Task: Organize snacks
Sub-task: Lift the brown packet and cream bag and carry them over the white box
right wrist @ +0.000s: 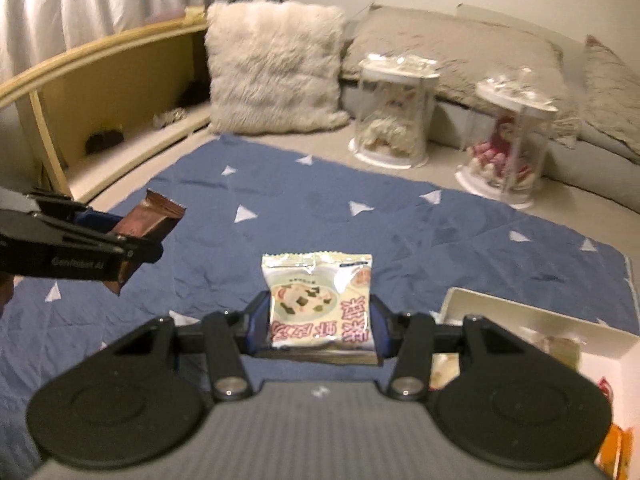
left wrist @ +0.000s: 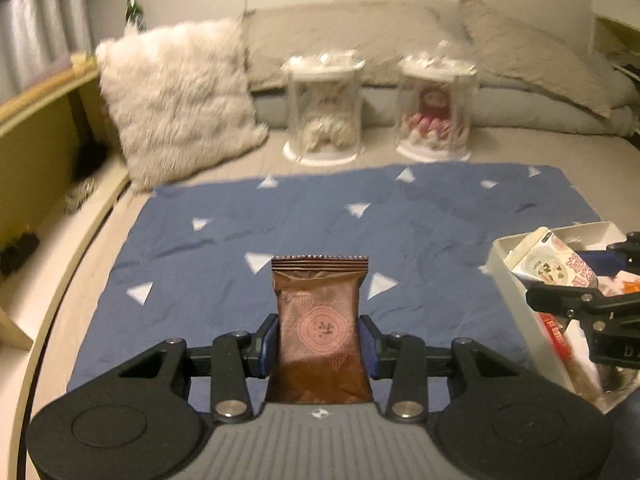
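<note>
Brown snack packet (left wrist: 320,328) clamped upright in left gripper (left wrist: 320,340); right gripper (right wrist: 320,320) grips pale printed packet (right wrist: 318,304).

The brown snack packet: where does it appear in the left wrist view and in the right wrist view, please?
Left wrist view: the brown snack packet stands at lower centre, clamped in the left gripper.
Right wrist view: it is at the left edge, tilted, in that same gripper, above the blue cloth.
Shared landmark: the fluffy white pillow behind the cloth, seen in both views.
</note>
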A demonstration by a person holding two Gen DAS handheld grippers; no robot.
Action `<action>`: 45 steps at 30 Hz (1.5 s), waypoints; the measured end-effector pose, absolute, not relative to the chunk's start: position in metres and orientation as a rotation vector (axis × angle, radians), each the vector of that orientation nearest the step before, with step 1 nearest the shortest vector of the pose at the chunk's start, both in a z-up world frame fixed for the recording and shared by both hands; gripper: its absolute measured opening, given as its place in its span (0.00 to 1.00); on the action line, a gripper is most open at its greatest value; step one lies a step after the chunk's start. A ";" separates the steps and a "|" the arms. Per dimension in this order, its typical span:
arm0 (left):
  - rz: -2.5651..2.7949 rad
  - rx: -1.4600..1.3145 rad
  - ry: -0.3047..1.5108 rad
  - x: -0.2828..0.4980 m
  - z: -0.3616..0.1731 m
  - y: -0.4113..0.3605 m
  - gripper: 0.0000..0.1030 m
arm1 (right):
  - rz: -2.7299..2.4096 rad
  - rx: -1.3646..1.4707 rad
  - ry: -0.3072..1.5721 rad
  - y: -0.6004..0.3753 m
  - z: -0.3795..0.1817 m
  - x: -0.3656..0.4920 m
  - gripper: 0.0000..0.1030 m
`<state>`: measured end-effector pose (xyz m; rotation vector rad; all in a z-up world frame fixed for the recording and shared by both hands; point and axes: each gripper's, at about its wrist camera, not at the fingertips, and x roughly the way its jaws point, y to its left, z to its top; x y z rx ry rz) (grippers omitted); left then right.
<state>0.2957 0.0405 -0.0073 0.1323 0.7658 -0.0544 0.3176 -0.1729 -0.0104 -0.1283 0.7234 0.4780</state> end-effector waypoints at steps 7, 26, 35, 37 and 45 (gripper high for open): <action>-0.107 0.135 0.705 0.282 0.008 -0.004 0.42 | 0.420 -0.100 0.704 -0.217 0.003 0.306 0.55; -0.287 0.145 0.682 0.307 -0.009 -0.145 0.42 | 0.169 0.002 0.712 -0.370 -0.015 0.291 0.55; -0.345 0.084 0.767 0.333 -0.033 -0.184 0.42 | 0.085 0.048 0.739 -0.420 -0.032 0.302 0.55; -0.357 0.062 0.792 0.339 -0.039 -0.189 0.42 | 0.063 0.064 0.749 -0.431 -0.038 0.307 0.55; -0.381 0.020 0.906 0.354 -0.069 -0.212 0.42 | 0.005 0.130 0.794 -0.461 -0.062 0.325 0.55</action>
